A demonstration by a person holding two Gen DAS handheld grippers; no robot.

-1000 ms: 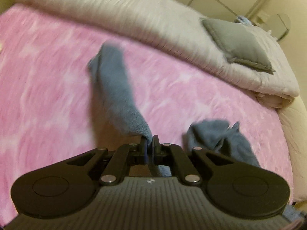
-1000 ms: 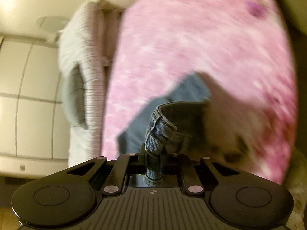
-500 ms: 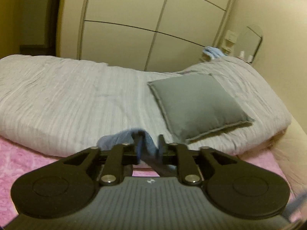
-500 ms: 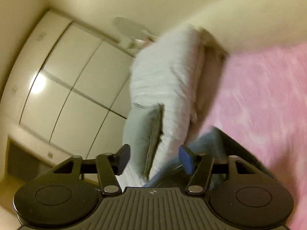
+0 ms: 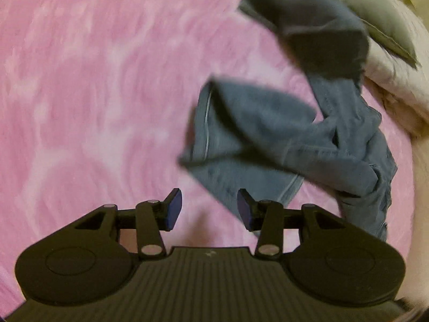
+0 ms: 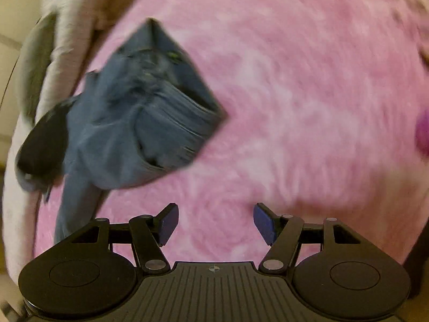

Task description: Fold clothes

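Observation:
A pair of blue jeans (image 5: 270, 134) lies crumpled on the pink bedspread (image 5: 93, 80), blurred by motion. My left gripper (image 5: 209, 210) is open just in front of the nearest denim edge, with nothing between its fingers. In the right wrist view the same jeans (image 6: 128, 118) show as a bunched heap at the left, with the waistband facing the camera. My right gripper (image 6: 214, 224) is open over bare pink bedspread (image 6: 295, 94), to the right of the jeans and apart from them.
A folded grey-white duvet (image 5: 396, 72) with a grey cushion (image 5: 375, 8) on it lies along the far edge of the bed. The duvet (image 6: 61, 21) fills the upper left of the right wrist view. A dark pink spot (image 6: 422, 134) sits at the right edge.
One second ago both grippers were shut on the jeans. The right gripper opened first, then the left. The jeans have dropped onto the bedspread and both cameras now look down at them.

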